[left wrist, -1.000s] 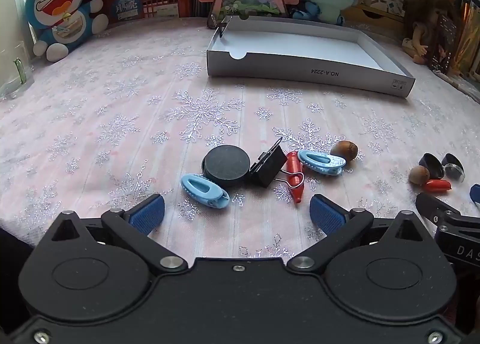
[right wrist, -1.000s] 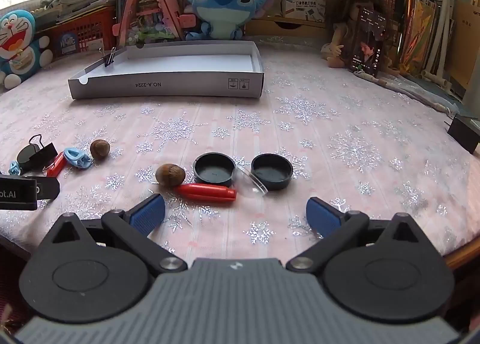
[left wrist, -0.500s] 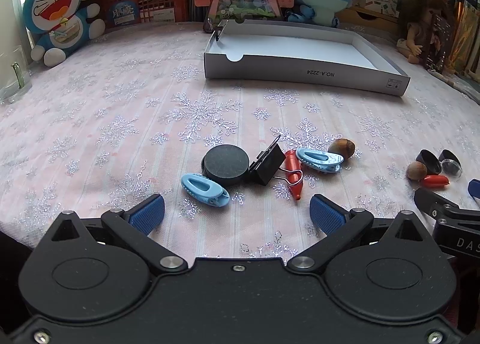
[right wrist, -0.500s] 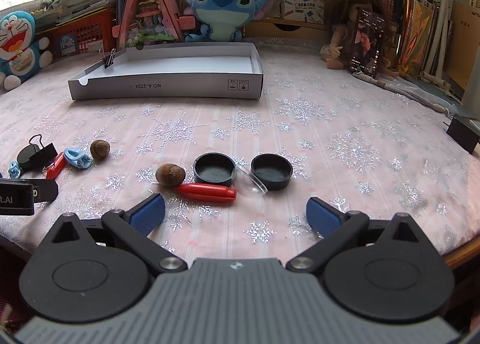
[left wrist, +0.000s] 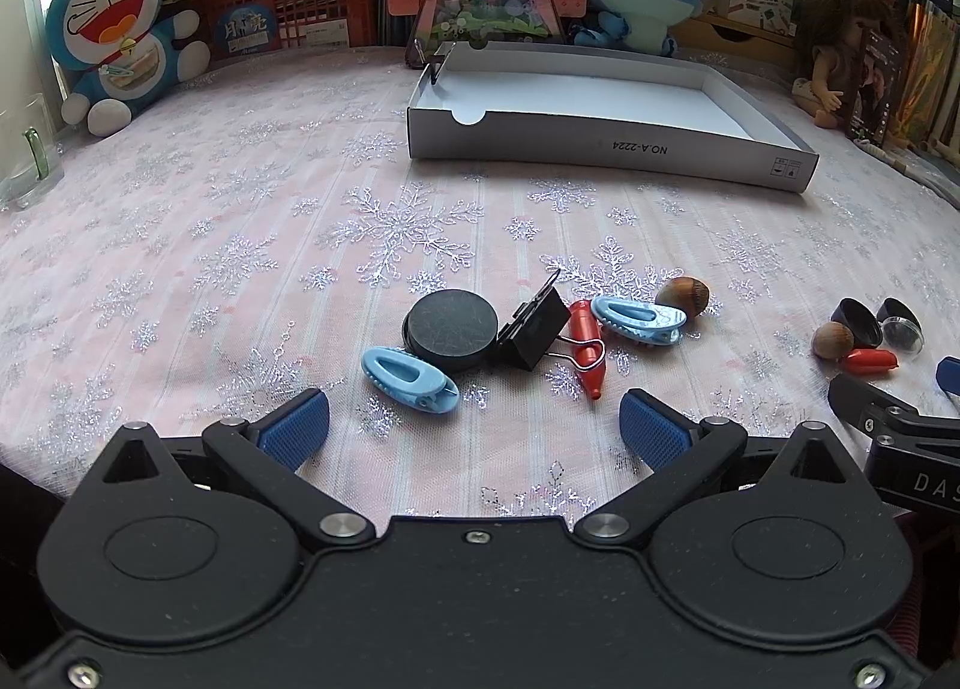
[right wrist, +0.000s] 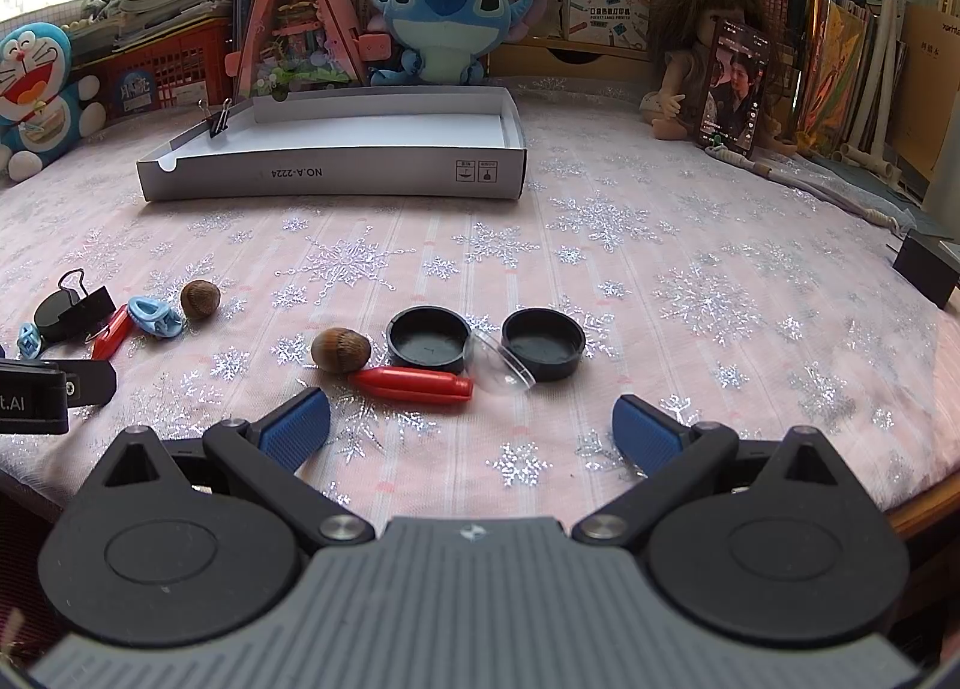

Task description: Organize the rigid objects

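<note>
Pink cloth with silver snowflakes covers the worktop (left wrist: 180, 245), and both sets of tongs hover low over its near edge, each with its blue pads spread wide and nothing between them. Just ahead of the left tongs (left wrist: 474, 425) lies a tight cluster: a blue clip (left wrist: 409, 371), a black disc (left wrist: 451, 329), a black binder clip (left wrist: 534, 326), a red capsule (left wrist: 587, 347), a second blue clip (left wrist: 637, 318) and an acorn (left wrist: 684, 296). Ahead of the right tongs (right wrist: 471, 430) sit another acorn (right wrist: 340, 350), a red capsule (right wrist: 414, 384), two black caps (right wrist: 427, 338) (right wrist: 543, 342) and a clear lid (right wrist: 498, 368) leaning between them. All look light and stiff. The acorns and capsules would likely roll, so a grip across their middles seems safest; the thin clear lid may slip or crack, so its rim is the place. Beyond, open cloth gives free passage to the empty white box (right wrist: 336, 173), whose low front wall needs clearing. Plush toys and books crowd the far edge.
</note>
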`<act>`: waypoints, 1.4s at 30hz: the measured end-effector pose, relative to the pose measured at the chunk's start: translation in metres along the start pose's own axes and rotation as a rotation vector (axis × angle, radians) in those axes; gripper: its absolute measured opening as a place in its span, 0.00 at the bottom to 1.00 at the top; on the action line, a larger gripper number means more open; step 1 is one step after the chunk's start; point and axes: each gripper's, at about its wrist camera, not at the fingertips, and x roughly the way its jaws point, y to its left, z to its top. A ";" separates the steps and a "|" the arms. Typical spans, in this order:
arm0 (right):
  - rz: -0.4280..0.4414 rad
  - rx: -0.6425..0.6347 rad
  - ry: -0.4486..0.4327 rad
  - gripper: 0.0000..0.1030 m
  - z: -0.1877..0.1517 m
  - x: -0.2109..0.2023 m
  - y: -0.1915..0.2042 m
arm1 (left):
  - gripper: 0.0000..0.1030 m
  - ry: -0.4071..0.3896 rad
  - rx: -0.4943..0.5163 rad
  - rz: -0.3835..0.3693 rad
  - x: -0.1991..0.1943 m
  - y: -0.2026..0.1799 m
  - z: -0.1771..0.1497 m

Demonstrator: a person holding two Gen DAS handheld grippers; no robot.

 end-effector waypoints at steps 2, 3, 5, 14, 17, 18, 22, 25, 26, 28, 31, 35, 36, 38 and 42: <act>0.000 0.000 0.000 1.00 0.000 0.000 0.000 | 1.00 -0.001 -0.001 -0.001 0.000 0.000 0.000; 0.000 0.000 -0.001 1.00 0.000 0.000 0.000 | 1.00 -0.002 -0.001 -0.001 0.000 0.000 0.000; 0.000 0.000 -0.001 1.00 0.000 0.000 0.000 | 1.00 -0.002 -0.001 0.000 0.000 0.000 0.000; 0.000 0.000 -0.002 1.00 0.000 0.000 0.000 | 1.00 -0.005 -0.001 -0.001 0.000 0.000 -0.001; -0.001 0.000 -0.004 1.00 -0.001 0.000 0.000 | 1.00 -0.006 0.000 -0.001 -0.001 0.000 -0.001; -0.002 0.000 -0.006 1.00 -0.001 -0.001 0.000 | 1.00 -0.006 0.000 -0.001 0.000 0.000 -0.001; -0.001 0.004 -0.022 1.00 -0.001 -0.002 0.001 | 1.00 -0.017 0.002 0.001 -0.002 0.000 -0.002; -0.001 0.008 -0.023 1.00 -0.001 -0.002 0.001 | 1.00 -0.027 0.003 0.001 -0.002 0.000 -0.003; -0.003 0.010 -0.022 1.00 -0.001 -0.002 0.002 | 1.00 -0.030 0.004 0.001 -0.002 0.000 -0.003; -0.004 0.012 -0.025 1.00 -0.003 -0.003 0.001 | 1.00 -0.040 0.007 -0.002 -0.002 0.001 -0.005; -0.005 0.014 -0.029 1.00 -0.002 -0.003 0.001 | 1.00 -0.072 0.012 -0.006 -0.002 0.002 -0.009; 0.019 0.025 -0.060 1.00 -0.006 -0.006 -0.002 | 0.99 -0.092 0.011 -0.015 -0.004 0.003 -0.013; 0.033 0.029 -0.075 1.00 -0.008 -0.008 -0.003 | 0.96 -0.095 0.006 -0.023 -0.005 0.004 -0.014; 0.047 0.034 -0.118 1.00 -0.010 -0.013 -0.005 | 0.89 -0.109 -0.011 -0.041 -0.009 0.009 -0.015; 0.038 0.026 -0.204 0.94 -0.010 -0.026 -0.010 | 0.68 -0.142 -0.060 -0.099 -0.019 0.022 -0.014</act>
